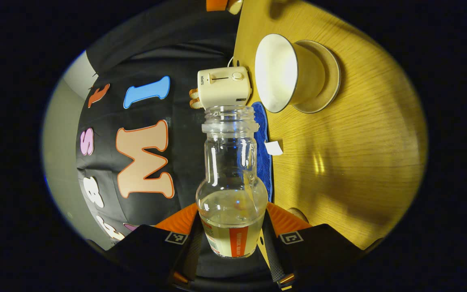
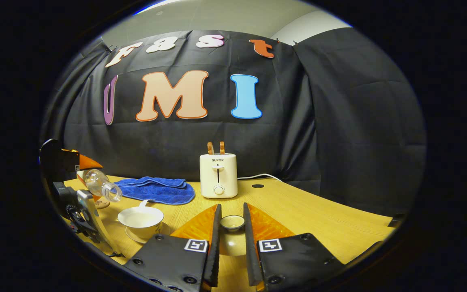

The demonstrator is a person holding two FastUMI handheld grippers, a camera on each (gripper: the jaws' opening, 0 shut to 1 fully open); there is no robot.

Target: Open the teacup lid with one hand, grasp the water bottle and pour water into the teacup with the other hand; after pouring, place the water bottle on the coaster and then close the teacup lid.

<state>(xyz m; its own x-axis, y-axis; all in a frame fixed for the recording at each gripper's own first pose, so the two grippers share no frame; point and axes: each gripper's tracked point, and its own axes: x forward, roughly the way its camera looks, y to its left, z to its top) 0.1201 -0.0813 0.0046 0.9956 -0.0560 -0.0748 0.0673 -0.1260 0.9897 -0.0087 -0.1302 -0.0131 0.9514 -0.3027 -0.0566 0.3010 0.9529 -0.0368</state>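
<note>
My left gripper [image 1: 232, 237] is shut on a clear water bottle [image 1: 230, 178] with no cap, water pooled in its lower part. In the right gripper view that bottle [image 2: 102, 186] hangs tilted, its mouth pointing down toward the open white teacup [image 2: 140, 219] on its saucer [image 2: 133, 236], with the left gripper [image 2: 80, 170] behind it. In the left gripper view the teacup [image 1: 284, 73] lies beyond the bottle's mouth. I see no stream of water. My right gripper [image 2: 232, 229] is shut on the teacup lid [image 2: 232, 223], held above the table right of the cup. A small round coaster [image 2: 100, 204] lies below the bottle.
A cream toaster [image 2: 218, 176] with two slices stands at the back of the wooden table [image 2: 322, 219], its cord trailing right. A blue towel [image 2: 156, 189] lies left of it. The toaster [image 1: 223, 87] and towel [image 1: 261, 154] also lie beyond the bottle in the left gripper view.
</note>
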